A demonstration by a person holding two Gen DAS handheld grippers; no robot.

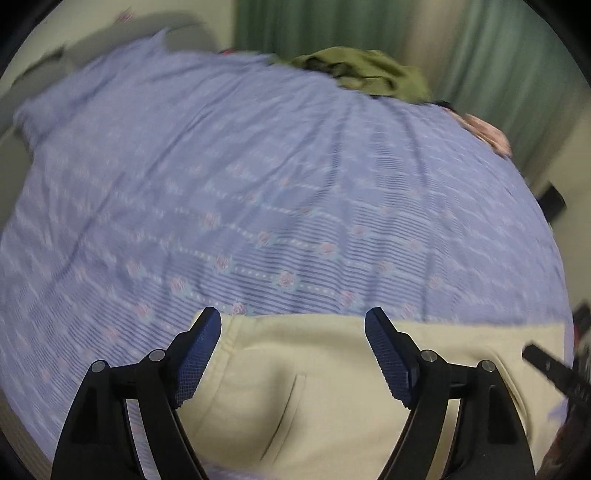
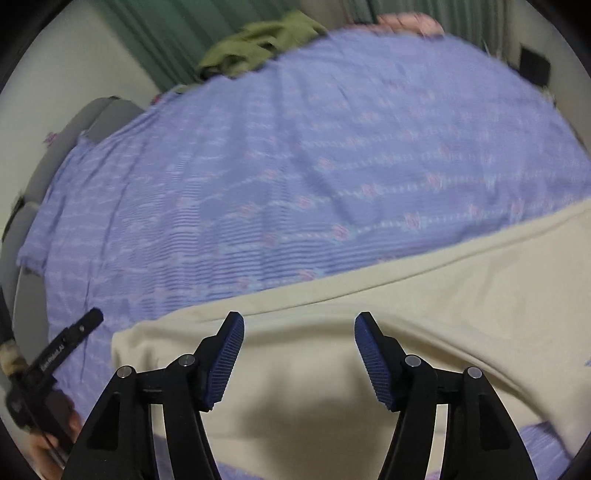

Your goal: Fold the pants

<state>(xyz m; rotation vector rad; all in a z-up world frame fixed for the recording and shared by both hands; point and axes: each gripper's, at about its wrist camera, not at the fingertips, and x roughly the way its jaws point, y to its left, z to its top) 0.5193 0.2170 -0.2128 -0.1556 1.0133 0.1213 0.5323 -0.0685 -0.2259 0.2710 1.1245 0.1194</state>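
We see cream pants [image 1: 332, 369] spread flat on near edge of bed, on purple flowered sheet [image 1: 258, 184]. Left gripper [image 1: 293, 328] hangs over pants near pocket slit, jaws wide, holding nothing. Right gripper [image 2: 299, 332] hangs over pants too, jaws wide, holding nothing. Green garment [image 1: 365, 72] bunched at far edge of bed, pink cloth [image 1: 487, 133] near it. Green curtain [image 1: 332, 26] behind bed. Both views blurred.

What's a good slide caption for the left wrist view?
Open left tongs poised over cream pants on a lavender floral bedsheet.
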